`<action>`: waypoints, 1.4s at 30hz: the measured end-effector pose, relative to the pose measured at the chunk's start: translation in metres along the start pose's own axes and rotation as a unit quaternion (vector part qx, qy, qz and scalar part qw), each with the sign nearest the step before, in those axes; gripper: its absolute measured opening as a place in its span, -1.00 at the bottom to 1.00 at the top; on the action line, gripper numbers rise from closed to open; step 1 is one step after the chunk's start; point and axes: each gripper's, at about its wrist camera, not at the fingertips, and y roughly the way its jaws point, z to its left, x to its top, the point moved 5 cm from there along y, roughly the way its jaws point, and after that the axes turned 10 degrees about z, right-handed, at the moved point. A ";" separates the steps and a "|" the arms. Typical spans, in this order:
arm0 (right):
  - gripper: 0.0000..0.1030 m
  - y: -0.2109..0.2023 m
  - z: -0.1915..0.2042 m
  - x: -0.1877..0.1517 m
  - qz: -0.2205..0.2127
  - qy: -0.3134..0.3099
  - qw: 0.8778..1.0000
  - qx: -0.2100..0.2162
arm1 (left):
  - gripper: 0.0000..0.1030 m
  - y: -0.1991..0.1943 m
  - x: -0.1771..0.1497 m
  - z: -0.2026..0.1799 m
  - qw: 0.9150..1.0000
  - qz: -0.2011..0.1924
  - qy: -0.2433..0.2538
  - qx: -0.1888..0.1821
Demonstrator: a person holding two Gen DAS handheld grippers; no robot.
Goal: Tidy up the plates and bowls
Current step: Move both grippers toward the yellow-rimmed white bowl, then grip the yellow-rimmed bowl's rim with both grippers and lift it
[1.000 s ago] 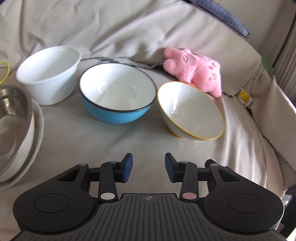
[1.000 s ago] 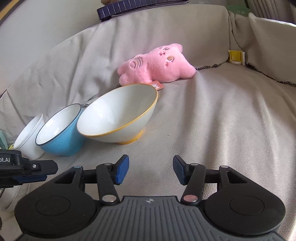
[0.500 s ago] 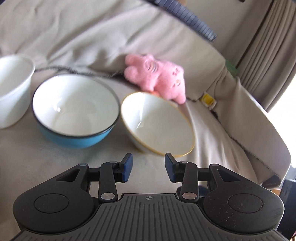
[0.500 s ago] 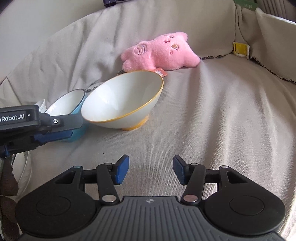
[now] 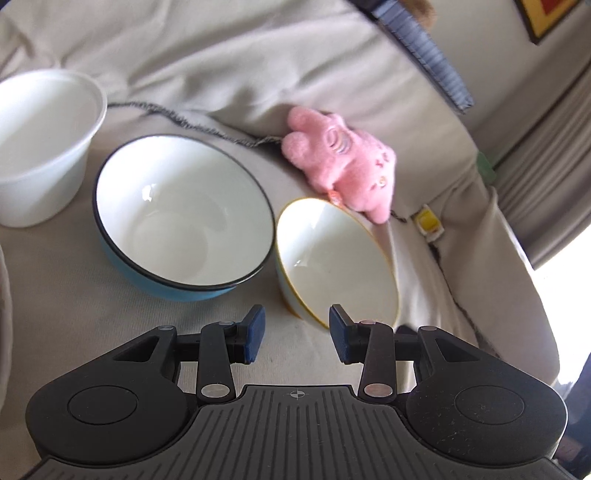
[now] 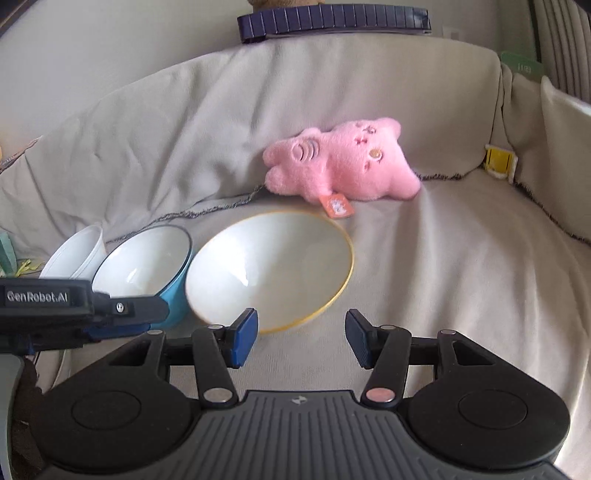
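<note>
Three bowls sit in a row on a sofa covered with beige cloth. A white bowl with a gold rim (image 5: 334,258) (image 6: 269,267) is tilted, its mouth facing right. A blue bowl with a white inside (image 5: 183,218) (image 6: 144,266) stands left of it. A plain white bowl (image 5: 44,147) (image 6: 75,254) is farthest left. My left gripper (image 5: 297,332) is open and empty, just in front of the gold-rimmed bowl's near edge. My right gripper (image 6: 301,338) is open and empty, close to that bowl's near rim. The left gripper also shows in the right wrist view (image 6: 122,317).
A pink plush toy (image 5: 343,166) (image 6: 340,162) lies behind the gold-rimmed bowl against the sofa back. A yellow and white object (image 5: 428,223) (image 6: 498,160) sits in the seat corner at the right. A dark striped item (image 6: 332,16) lies on top of the sofa back.
Both grippers have moved in toward the gold-rimmed bowl, which now looks larger and nearer in each view. The steel bowl and plate have left the left wrist view. Both grippers stay open.
</note>
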 end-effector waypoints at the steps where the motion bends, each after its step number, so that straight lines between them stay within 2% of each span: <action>1: 0.05 0.005 -0.005 0.011 -0.001 -0.004 1.000 -0.007 | -0.19 0.008 0.001 0.000 1.000 0.007 -0.008 0.005; 5: 0.02 0.046 -0.029 0.043 0.017 0.009 1.000 -0.012 | -0.19 0.040 0.005 -0.011 1.000 0.020 -0.003 0.023; 8: -0.03 0.077 -0.038 0.063 0.024 0.021 0.999 0.001 | -0.14 0.059 0.014 -0.022 0.999 0.006 0.013 0.045; 12: -0.05 0.116 -0.041 0.078 0.057 0.036 0.995 0.071 | -0.12 0.083 0.017 -0.024 0.998 0.018 0.014 0.064; 15: -0.28 0.131 -0.040 0.076 0.073 0.052 0.990 0.108 | -0.17 0.089 0.015 -0.026 0.997 0.020 0.034 0.070; 16: -0.46 0.131 -0.038 0.072 0.081 0.049 0.989 0.117 | -0.17 0.087 0.014 -0.027 0.996 0.019 0.042 0.074; 17: -0.48 0.130 -0.034 0.068 0.083 0.042 0.990 0.111 | -0.17 0.086 0.010 -0.029 0.995 0.021 0.052 0.079; 21: -0.50 0.105 -0.024 0.044 0.079 0.000 0.995 0.068 | -0.18 0.072 -0.005 -0.026 0.994 0.041 0.070 0.071; 24: -0.50 0.079 -0.020 0.016 0.085 -0.012 0.994 0.063 | -0.18 0.051 -0.022 -0.022 0.993 0.052 0.084 0.066; 28: -0.50 0.051 -0.002 -0.021 0.092 -0.031 0.993 0.070 | -0.17 0.018 -0.047 -0.007 0.990 0.063 0.099 0.079; 32: -0.50 0.039 0.033 -0.049 0.097 -0.048 0.991 0.080 | -0.17 -0.017 -0.059 0.019 0.991 0.051 0.091 0.087; 36: -0.50 0.046 0.069 -0.065 0.107 -0.059 0.987 0.102 | -0.17 -0.037 -0.063 0.052 0.992 0.028 0.069 0.101; 38: -0.50 0.053 0.083 -0.068 0.100 -0.070 0.988 0.093 | -0.17 -0.039 -0.062 0.064 0.995 0.028 0.055 0.084; 40: -0.49 0.056 0.092 -0.068 0.086 -0.088 0.990 0.067 | -0.17 -0.042 -0.062 0.068 0.996 0.035 0.046 0.069; 42: -0.48 0.056 0.094 -0.070 0.084 -0.095 0.990 0.055 | -0.17 -0.044 -0.064 0.069 0.996 0.041 0.045 0.066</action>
